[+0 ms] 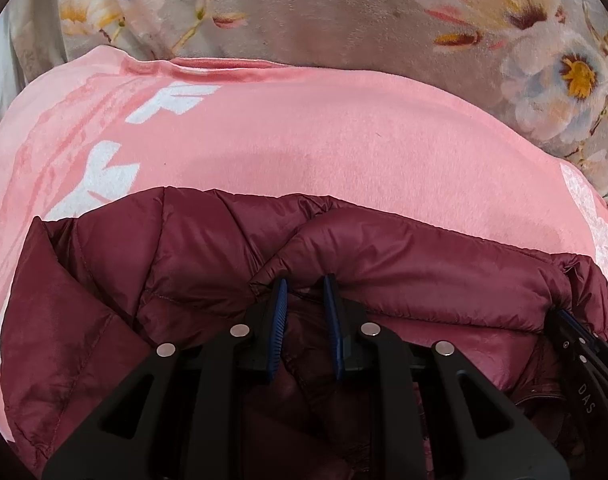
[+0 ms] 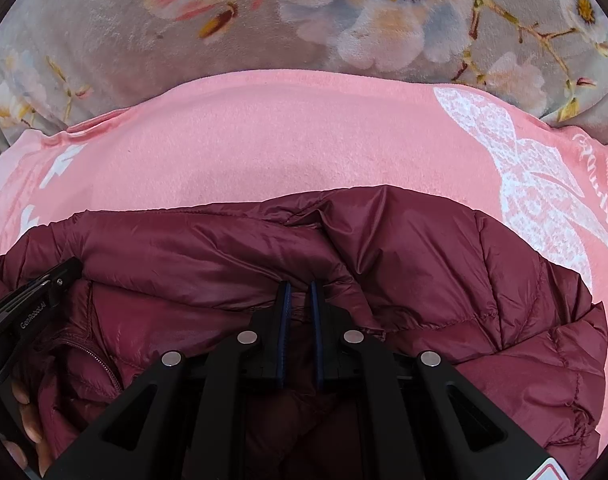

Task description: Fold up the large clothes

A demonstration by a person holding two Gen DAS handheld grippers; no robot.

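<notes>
A maroon quilted puffer jacket (image 1: 152, 272) lies bunched on a pink blanket (image 1: 304, 136). My left gripper (image 1: 305, 284) is nearly closed, pinching a fold of the jacket's padded edge between its blue pads. In the right wrist view the jacket (image 2: 443, 272) fills the lower half, and my right gripper (image 2: 299, 286) is also nearly closed on a fold of it. The right gripper's body shows at the left wrist view's right edge (image 1: 579, 344); the left gripper's body shows at the right wrist view's left edge (image 2: 28, 308). A zipper (image 2: 100, 360) runs below it.
The pink blanket (image 2: 284, 140) with white printed shapes lies on a grey floral plush cover (image 2: 144, 48), which also shows in the left wrist view (image 1: 343, 12). The person's fingers (image 2: 24, 420) show at the lower left.
</notes>
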